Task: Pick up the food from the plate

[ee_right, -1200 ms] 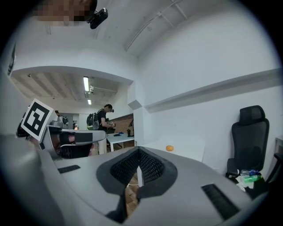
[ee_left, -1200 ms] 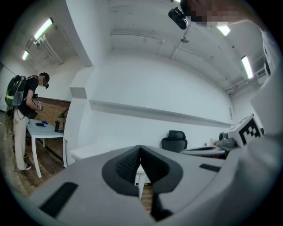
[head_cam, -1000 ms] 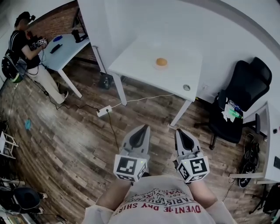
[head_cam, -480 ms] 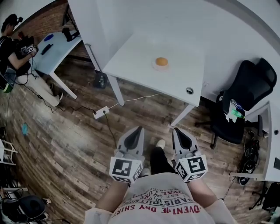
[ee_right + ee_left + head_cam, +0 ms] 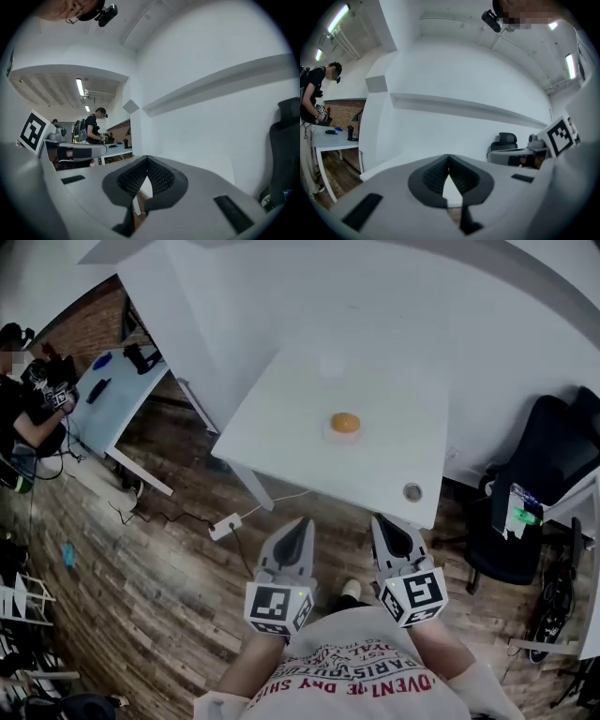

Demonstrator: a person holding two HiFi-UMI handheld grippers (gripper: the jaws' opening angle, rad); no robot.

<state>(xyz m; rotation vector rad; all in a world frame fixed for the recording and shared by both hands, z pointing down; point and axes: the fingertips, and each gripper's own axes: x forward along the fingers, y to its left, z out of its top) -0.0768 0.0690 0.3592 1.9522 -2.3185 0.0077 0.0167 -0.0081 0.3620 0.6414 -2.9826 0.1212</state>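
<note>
An orange round piece of food (image 5: 345, 422) lies on a small white plate (image 5: 331, 433) in the middle of a white table (image 5: 281, 427). Both grippers hang short of the table's near edge, over the wooden floor. My left gripper (image 5: 303, 524) is shut and holds nothing; its tips meet in the left gripper view (image 5: 448, 157). My right gripper (image 5: 385, 523) is shut too, tips together in the right gripper view (image 5: 147, 158), with nothing between them. The food is not seen in either gripper view.
A small round metal fitting (image 5: 412, 491) sits near the table's right front corner. A black office chair (image 5: 544, 484) stands at the right. At the far left a person (image 5: 28, 418) stands by a second white table (image 5: 117, 390). A power strip (image 5: 225, 526) and cable lie on the floor.
The view has closed in on the white table, which now sits lower and larger in the head view. Both grippers keep their pose, shut, side by side.
</note>
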